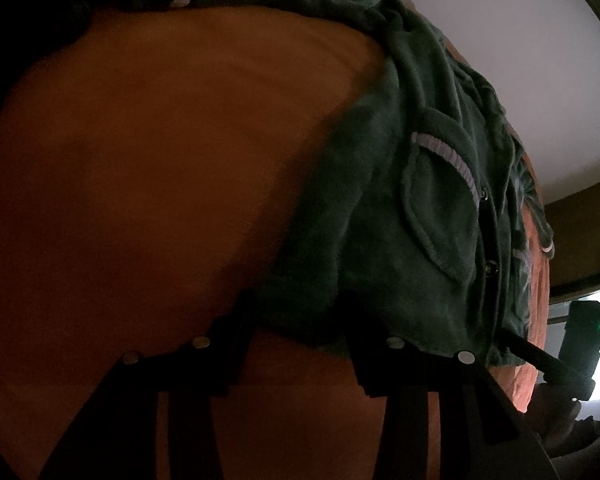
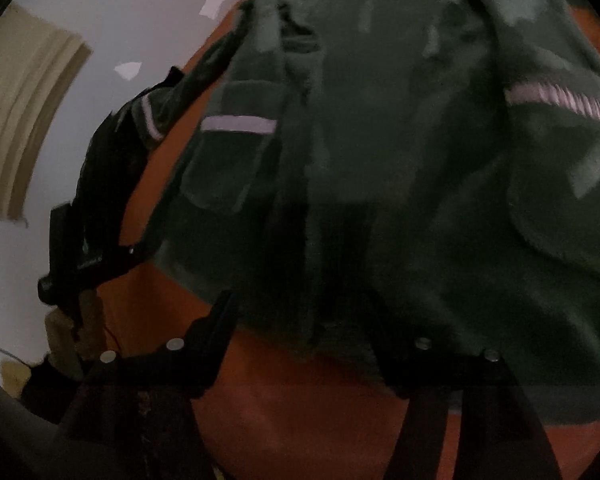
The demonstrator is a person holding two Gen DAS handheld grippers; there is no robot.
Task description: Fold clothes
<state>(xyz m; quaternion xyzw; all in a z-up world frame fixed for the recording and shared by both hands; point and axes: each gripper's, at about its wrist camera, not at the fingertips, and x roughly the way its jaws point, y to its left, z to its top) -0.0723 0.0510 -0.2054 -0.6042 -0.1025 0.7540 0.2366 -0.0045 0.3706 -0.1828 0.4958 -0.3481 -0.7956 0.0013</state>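
1. The green fleece garment is dark green with pale striped trim and dark buttons down its front.
2. It lies rumpled, partly spread on an orange surface.
3. Its sleeve cuffs show pale bands.

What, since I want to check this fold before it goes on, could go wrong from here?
The left gripper and right gripper both stand open at the hem of the green jacket, so closing could pinch the orange sheet as well. The jacket's far side lies bunched, so a fold might come out crooked. The buttons might snag.
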